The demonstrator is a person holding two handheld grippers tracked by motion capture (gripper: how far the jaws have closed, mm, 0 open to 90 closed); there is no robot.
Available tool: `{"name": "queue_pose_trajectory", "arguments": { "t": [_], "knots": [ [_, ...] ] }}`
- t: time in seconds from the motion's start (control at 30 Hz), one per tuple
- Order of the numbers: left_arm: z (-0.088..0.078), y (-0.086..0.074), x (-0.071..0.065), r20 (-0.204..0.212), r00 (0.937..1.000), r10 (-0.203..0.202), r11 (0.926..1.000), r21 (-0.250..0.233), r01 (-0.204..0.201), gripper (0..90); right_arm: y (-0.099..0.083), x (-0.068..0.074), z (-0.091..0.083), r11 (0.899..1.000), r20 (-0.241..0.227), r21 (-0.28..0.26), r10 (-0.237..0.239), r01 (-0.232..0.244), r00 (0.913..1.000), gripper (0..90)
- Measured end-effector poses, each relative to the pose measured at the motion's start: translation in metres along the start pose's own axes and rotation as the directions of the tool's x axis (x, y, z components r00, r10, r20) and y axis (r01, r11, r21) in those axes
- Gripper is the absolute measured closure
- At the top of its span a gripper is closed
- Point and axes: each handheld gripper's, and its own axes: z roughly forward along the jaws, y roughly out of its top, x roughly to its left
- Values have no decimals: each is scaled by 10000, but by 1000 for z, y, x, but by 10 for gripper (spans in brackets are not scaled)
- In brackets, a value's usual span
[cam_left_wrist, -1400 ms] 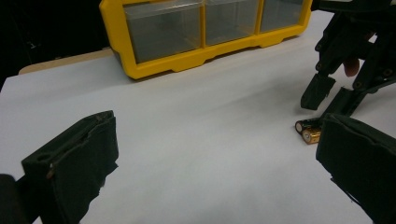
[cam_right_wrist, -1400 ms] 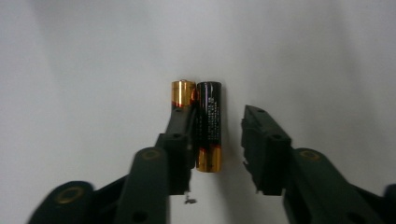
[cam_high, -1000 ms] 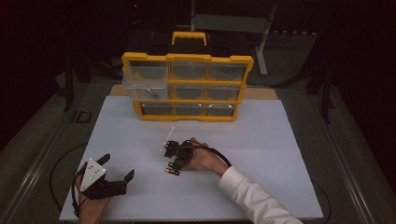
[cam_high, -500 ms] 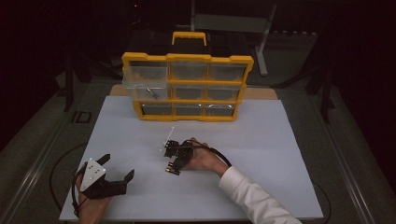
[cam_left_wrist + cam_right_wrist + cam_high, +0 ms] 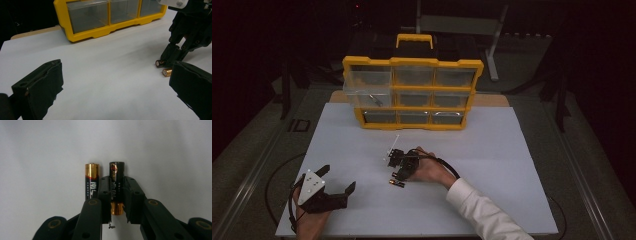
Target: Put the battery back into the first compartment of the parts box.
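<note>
Right gripper view: right gripper (image 5: 117, 195) clamped on one AA battery (image 5: 116, 173) lying on the white table (image 5: 162, 152), a second AA battery (image 5: 91, 181) just beside it, outside the jaws, parallel. High view: left gripper (image 5: 338, 181) at the near left corner, jaws spread wide, nothing between them; yellow drawer organiser (image 5: 412, 92) standing at the far edge, well apart from both batteries

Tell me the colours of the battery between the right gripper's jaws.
Black with a copper-gold end, the battery shows best in the right gripper view.
</note>
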Motion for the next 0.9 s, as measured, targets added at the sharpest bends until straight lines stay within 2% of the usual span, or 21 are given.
{"name": "queue_pose_trajectory", "arguments": {
  "t": [0.3, 0.33, 0.53, 0.63, 0.9],
  "knots": [
    [0, 0, 0, -15, 10000, -14, 10000, -4, 14, 0, 0, -6, -13, 9992, 94, -371, 162, -159, 9998, 768],
    [0, 0, 0, 3, 10000, -21, 10000, -17, 21, 0, 0, -8, -21, 9981, 154, -572, 226, -217, 9996, 768],
    [0, 0, 0, -9, 10000, -22, 10000, -14, 22, 0, 3, -12, -45, 9925, 165, -1168, 385, -364, 9991, 768],
    [0, 0, 0, -11, 10000, -30, 10000, -18, 30, 0, 5, -14, -56, 9887, 190, -1405, 547, -515, 9983, 768],
    [0, 0, 0, -1, 10000, -24, 10000, -17, 24, 0, 7, -22, -84, 9780, 348, -2005, 650, -568, 9973, 769]
  ]
}}
